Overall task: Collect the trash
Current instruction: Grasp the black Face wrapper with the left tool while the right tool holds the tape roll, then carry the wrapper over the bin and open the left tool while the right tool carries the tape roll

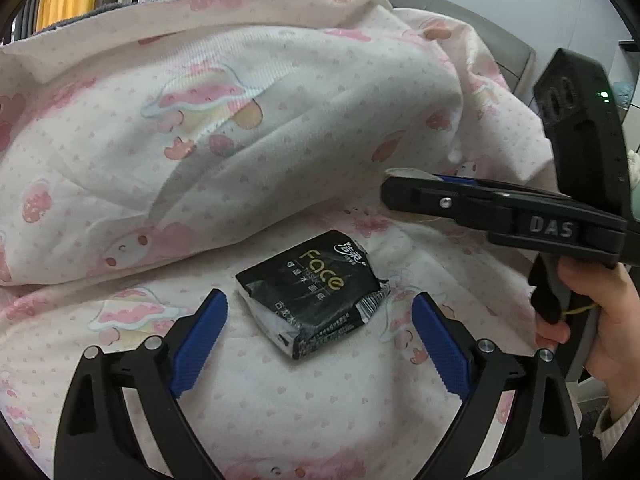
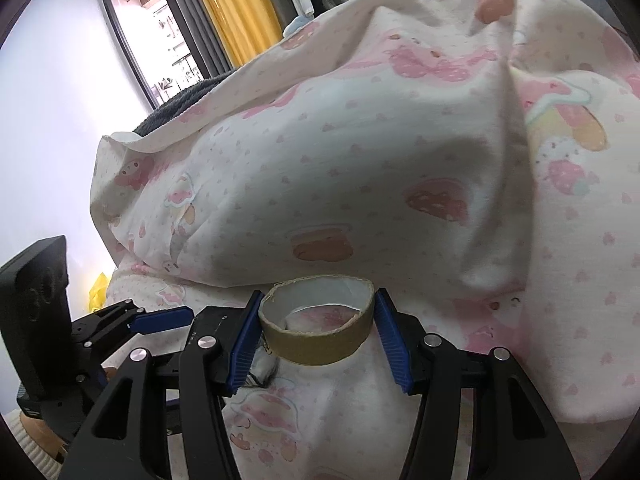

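Clamping a cardboard tape ring (image 2: 318, 326) between the blue pads of the right gripper (image 2: 318, 336), above a pink-printed bed quilt (image 2: 360, 184). Lying just ahead of the left gripper (image 1: 320, 340), jaws spread wide and empty: a crumpled black tissue packet (image 1: 314, 294) on the quilt. Beyond, a yellow curtain (image 2: 236, 8) beside a window (image 2: 160, 40).

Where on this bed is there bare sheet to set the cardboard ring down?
Bare pink-printed bed sheet lies in front of the black crumpled tissue packet, between the open left gripper fingers. Crowded: the bunched quilt borders the packet behind, and the right gripper, shut on the brown cardboard tape ring, comes in from the right.
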Demonstrator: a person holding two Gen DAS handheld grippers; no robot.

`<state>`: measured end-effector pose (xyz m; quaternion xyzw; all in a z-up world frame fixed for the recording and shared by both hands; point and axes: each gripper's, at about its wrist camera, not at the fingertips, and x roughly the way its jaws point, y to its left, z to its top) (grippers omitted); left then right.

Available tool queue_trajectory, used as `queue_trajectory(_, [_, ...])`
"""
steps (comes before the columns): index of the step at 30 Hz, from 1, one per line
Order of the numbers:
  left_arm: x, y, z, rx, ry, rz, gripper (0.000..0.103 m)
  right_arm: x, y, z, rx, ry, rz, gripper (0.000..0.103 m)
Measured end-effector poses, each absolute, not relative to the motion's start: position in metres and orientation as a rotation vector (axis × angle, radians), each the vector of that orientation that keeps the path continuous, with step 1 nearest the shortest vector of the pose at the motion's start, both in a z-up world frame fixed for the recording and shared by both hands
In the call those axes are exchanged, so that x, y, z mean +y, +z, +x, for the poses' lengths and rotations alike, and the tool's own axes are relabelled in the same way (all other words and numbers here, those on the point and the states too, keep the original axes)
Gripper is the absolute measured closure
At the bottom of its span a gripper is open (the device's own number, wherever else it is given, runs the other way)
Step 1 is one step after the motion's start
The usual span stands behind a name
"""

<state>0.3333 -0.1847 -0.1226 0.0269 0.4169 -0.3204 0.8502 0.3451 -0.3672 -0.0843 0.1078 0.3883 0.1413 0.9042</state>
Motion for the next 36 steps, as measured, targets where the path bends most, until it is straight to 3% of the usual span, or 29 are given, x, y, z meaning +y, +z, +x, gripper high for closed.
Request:
queue_trajectory(14, [-0.215,-0.136,0.352,0.918,-0.597,0.083,0.008,-0.367,-0.078,0.340,0.792,0.296,0.235,0.047])
queue_trajectory(18, [-0.224,-0.134,0.352,0.910,-0.583,0.119,0.019,-0.364,-0.076,0.341,0.798,0.292,0.231,0.047])
queue_trajectory(36, [-0.173,-0.081,0.297,0.791,-0.530,0.159,0.022,-0.310,-0.028,0.325,0.746,0.341,0.223,0.047])
